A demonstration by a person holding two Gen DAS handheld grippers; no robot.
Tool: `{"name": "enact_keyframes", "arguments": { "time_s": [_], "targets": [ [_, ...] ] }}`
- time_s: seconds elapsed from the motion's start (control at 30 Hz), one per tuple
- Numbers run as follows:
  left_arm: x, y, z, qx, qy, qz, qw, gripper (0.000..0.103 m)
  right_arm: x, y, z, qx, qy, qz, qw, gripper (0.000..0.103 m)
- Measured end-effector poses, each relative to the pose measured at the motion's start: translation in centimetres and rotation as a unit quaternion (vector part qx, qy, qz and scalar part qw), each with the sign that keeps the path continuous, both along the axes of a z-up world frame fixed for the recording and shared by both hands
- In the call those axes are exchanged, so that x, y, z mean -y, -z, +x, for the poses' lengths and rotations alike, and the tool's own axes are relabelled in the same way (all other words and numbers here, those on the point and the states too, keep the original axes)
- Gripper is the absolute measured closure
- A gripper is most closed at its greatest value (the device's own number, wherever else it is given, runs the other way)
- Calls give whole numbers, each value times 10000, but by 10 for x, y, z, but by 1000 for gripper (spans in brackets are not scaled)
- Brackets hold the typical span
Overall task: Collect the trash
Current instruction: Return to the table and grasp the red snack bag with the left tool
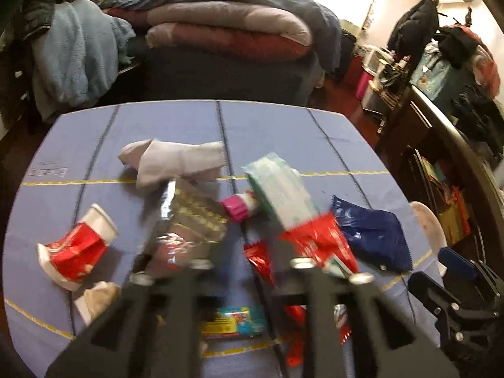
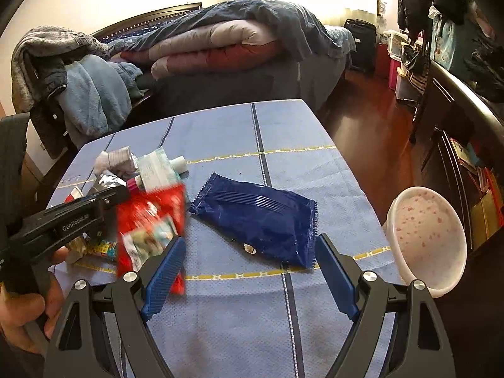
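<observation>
A: step? state of each hand-held gripper?
B: pickup; left hand-held gripper (image 2: 124, 193) clamped on red wrapper (image 2: 148, 220), which hangs blurred above the bench (image 2: 315, 163); right hand-held gripper (image 2: 249, 271) gapes wide, empty, over blue wrapper (image 2: 261, 217).
A: next?
B: likely carry red wrapper to pink-speckled bowl (image 2: 431, 239) at bench edge; release there.
A: legible text?
B: "GenRobot" on the left tool; wrapper print too blurred.

Wrappers and a crushed cup (image 1: 77, 249) lie heaped on the table's (image 2: 283, 126) left half. One flat packet (image 2: 258, 220) lies centrally. A bowl (image 2: 431, 239) sits at the right edge. The bed (image 2: 236, 47) stands behind.
</observation>
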State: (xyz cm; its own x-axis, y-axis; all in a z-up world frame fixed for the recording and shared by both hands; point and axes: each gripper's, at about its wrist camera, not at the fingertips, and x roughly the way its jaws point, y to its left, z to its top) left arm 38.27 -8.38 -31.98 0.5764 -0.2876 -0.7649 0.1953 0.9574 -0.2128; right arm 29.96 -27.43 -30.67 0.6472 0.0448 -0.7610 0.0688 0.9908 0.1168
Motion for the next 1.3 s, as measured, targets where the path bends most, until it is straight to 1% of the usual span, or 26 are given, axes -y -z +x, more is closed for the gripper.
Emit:
{"name": "enact_keyframes", "arguments": {
  "time_s": [0.03,0.13,0.23,0.3,0.33,0.37,0.43,0.53,0.6,0.67,0.73,0.83,0.9,0.93,0.97,1.0,1.03,1.07,1.1,1.17,1.23,1.3],
  "targets": [
    [0,1,0,4,0,-11,10000,96,1,1,0,-9,20,3,10000,19],
    [3,0,-4,114,56,44,9999,96,4,3,0,-43,70,9,10000,19],
    [4,-7,-9,108,212,-33,9997,96,7,5,0,-87,106,38,9999,19],
    [6,-12,-17,47,400,-160,9991,93,9,5,-2,-86,118,52,9999,19],
    [7,-13,-21,5,460,-209,9987,82,10,4,-3,-81,119,51,9999,19],
    [8,-14,-25,-36,527,-235,9983,61,10,4,-4,-72,119,47,9999,19],
    [12,-13,-35,-32,523,-95,9986,41,11,3,-6,-47,128,45,9999,19],
    [20,-7,-43,-103,532,10,9985,40,15,0,-11,-13,165,52,9998,19],
    [27,1,-43,-302,478,29,9984,40,18,-2,-13,13,206,38,9998,19],
    [31,7,-41,-387,454,65,9982,40,22,-4,-16,34,249,19,9997,19],
    [39,12,-42,-412,466,89,9980,40,26,-7,-19,64,296,-14,9995,19],
    [51,17,-39,-404,455,246,9978,37,31,-9,-23,93,352,-58,9993,19],
    [58,23,-37,-452,462,363,9972,41,33,-10,-24,99,365,-65,9993,19],
    [62,24,-37,-379,438,496,9971,55,34,-9,-24,95,367,-74,9993,19],
    [65,24,-38,-306,443,616,9966,77,34,-9,-24,93,368,-81,9992,19],
    [67,25,-39,-247,443,705,9962,79,34,-8,-23,88,370,-88,9992,19],
    [66,25,-39,-262,452,631,9966,85,35,-6,-21,73,374,-98,9992,19],
    [62,25,-39,-298,461,493,9973,87,34,-5,-21,62,374,-98,9992,19],
    [60,25,-39,-300,446,431,9976,88,34,-4,-19,55,376,-92,9992,19],
    [53,22,-41,-220,386,365,9983,90,33,-1,-16,35,386,-95,9992,19],
    [45,16,-44,-81,301,389,9988,90,31,3,-10,12,366,-112,9993,19],
    [34,7,-45,6,200,313,9993,90,28,9,-2,-53,336,-151,9993,19]
  ]
}}
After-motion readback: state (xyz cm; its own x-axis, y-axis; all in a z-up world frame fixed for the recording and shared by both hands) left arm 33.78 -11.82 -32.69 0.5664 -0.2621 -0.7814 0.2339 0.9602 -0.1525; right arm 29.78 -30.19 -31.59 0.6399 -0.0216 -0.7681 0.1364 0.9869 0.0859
